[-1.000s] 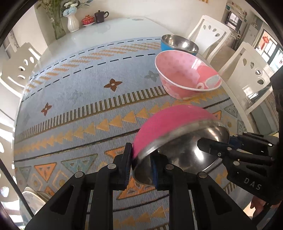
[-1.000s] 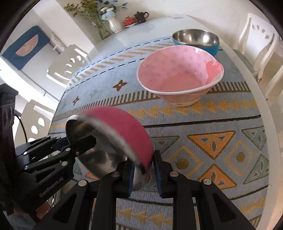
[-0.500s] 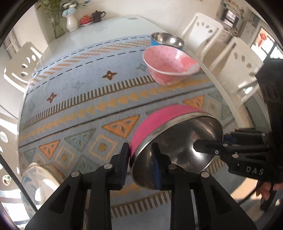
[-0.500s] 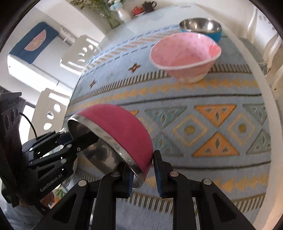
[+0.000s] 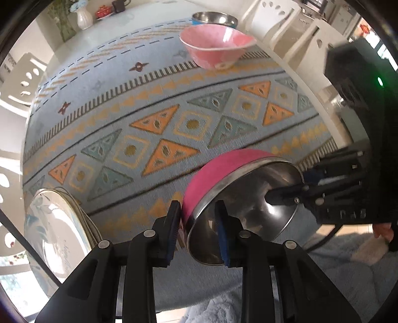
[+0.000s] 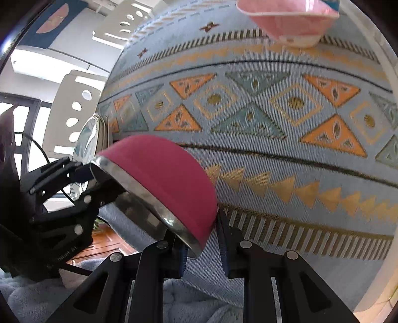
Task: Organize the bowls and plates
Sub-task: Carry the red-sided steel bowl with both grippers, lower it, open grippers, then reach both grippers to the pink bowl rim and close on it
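Observation:
A steel bowl with a magenta outside is held tilted over the table's near edge, its steel inside facing me. My left gripper is shut on its near rim. My right gripper is shut on the opposite rim and shows in the left wrist view. A pink patterned bowl stands upright at the far right of the cloth. A steel bowl with a blue outside stands just behind it. A stack of white floral plates lies at the near left edge.
A patterned blue cloth covers the white table. A vase and a teapot set stand at the far end. White chairs surround the table. A fluffy grey rug lies on the floor below.
Both grippers have drawn back toward the table's near edge with the magenta bowl between them. The pink bowl looks farther away and the plate stack has come into view.

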Motion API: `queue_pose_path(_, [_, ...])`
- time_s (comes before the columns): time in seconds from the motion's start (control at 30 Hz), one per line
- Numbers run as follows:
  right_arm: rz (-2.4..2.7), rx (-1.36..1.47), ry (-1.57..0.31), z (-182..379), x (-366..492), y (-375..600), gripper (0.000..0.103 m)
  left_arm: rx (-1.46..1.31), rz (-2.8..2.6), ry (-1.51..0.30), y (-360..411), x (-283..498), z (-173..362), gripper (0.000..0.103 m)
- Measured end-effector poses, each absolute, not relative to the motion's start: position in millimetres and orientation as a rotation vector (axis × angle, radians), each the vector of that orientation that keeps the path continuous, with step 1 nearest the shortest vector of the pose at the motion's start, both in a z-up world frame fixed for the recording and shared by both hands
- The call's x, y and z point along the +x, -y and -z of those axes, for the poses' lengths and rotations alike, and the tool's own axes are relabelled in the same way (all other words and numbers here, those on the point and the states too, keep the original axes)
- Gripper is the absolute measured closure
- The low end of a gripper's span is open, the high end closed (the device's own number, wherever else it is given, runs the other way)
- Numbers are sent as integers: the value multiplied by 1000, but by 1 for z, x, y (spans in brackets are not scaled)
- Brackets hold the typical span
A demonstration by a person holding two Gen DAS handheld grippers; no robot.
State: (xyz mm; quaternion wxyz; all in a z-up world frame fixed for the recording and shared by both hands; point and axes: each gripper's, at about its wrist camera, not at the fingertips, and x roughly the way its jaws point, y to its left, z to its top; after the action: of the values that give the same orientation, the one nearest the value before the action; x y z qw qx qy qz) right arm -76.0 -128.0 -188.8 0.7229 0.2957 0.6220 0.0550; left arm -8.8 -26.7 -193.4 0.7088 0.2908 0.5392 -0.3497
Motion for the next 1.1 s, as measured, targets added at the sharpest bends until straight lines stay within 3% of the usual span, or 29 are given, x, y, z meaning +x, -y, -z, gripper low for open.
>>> queue_pose_path(0.13, [-119, 634, -1393, 190, -73, 125, 81, 624, 776, -1228, 22, -4, 196, 60])
queue_pose_path(0.2, [-94, 631, -1387, 188, -68, 127, 78, 598, 741, -1217, 16, 3, 193, 43])
queue_pose_path(0.23, [-59, 611, -1380, 185, -68, 129, 64, 579, 730, -1213, 14, 7, 190, 43])
queue_pose_path(0.27, [-35, 591, -1370, 182, -69, 130, 44, 559, 718, -1213, 11, 11, 188, 42])
queue_pose_path(0.33, [-2, 550, -1331, 174, -69, 133, 30, 517, 683, -1221, 4, 20, 184, 40])
queue_pose_path(0.47, [20, 474, -1293, 159, -70, 136, 27, 467, 603, -1219, -4, 33, 176, 36])
queue_pose_path(0.57, [34, 452, -1275, 151, -70, 139, 26, 417, 609, -1200, -5, 35, 162, 24])
queue_pose_path(0.67, [57, 449, -1228, 137, -70, 146, 26, 421, 628, -1158, 0, 34, 146, 22])
queue_pose_path(0.8, [139, 406, -1041, 98, -73, 157, 22, 472, 668, -1062, 13, 30, 123, 22])
queue_pose_path(0.87, [165, 387, -957, 74, -73, 166, 10, 477, 701, -1008, 20, 30, 105, 22])
queue_pose_path(0.9, [175, 391, -899, 58, -75, 172, 10, 482, 718, -980, 23, 31, 95, 22])
queue_pose_path(1.0, [188, 437, -724, 8, -84, 190, 9, 523, 767, -812, 31, 27, 47, 22])
queue_pose_path(1.1, [244, 431, -582, -42, -95, 208, 0, 567, 778, -626, 38, 23, -1, 19])
